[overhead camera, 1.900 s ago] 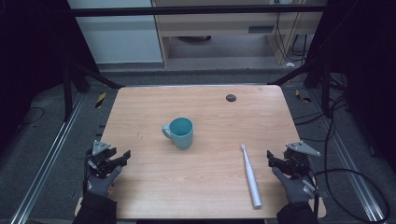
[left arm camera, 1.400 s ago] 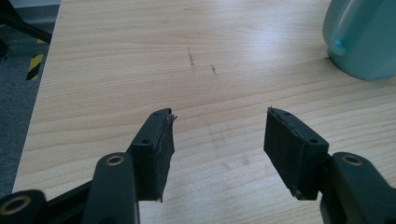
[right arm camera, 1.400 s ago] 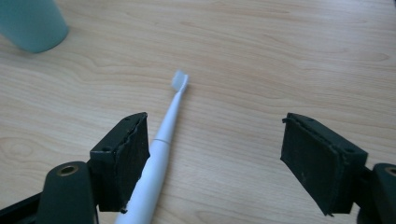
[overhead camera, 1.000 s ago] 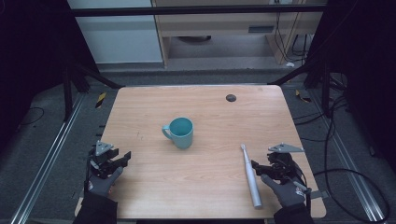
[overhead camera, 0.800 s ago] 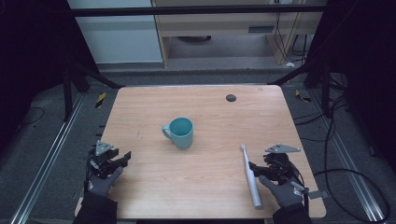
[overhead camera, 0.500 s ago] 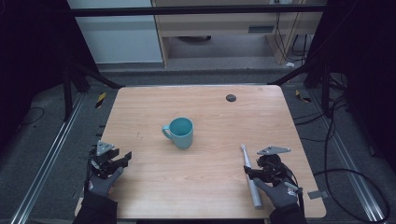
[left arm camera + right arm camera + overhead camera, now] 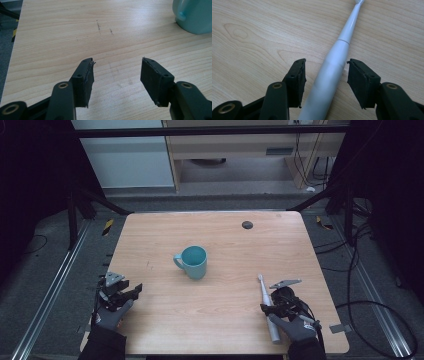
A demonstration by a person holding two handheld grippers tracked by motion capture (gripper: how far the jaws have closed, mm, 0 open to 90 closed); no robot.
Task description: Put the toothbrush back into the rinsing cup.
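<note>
A white electric toothbrush (image 7: 267, 309) lies flat on the wooden table (image 7: 215, 240) near its front right, head pointing away. My right gripper (image 7: 270, 307) is down over its handle. In the right gripper view the toothbrush (image 7: 332, 70) runs between the two pads, with a gap on each side; the jaws have just been closing and do not press on it. A teal mug (image 7: 192, 261) stands upright at the table's middle. My left gripper (image 7: 131, 292) rests at the front left edge, open and empty; its own view shows the mug (image 7: 193, 15) at the upper right.
A small dark round spot (image 7: 247, 224) sits near the table's far right. Cables (image 7: 370, 310) trail on the floor right of the table. Metal rails (image 7: 50, 285) run along the floor at the left. A cabinet stands beyond the far edge.
My right gripper has moved left and down onto the toothbrush handle, and its jaws have narrowed around it. The left gripper, mug and toothbrush have stayed in place.
</note>
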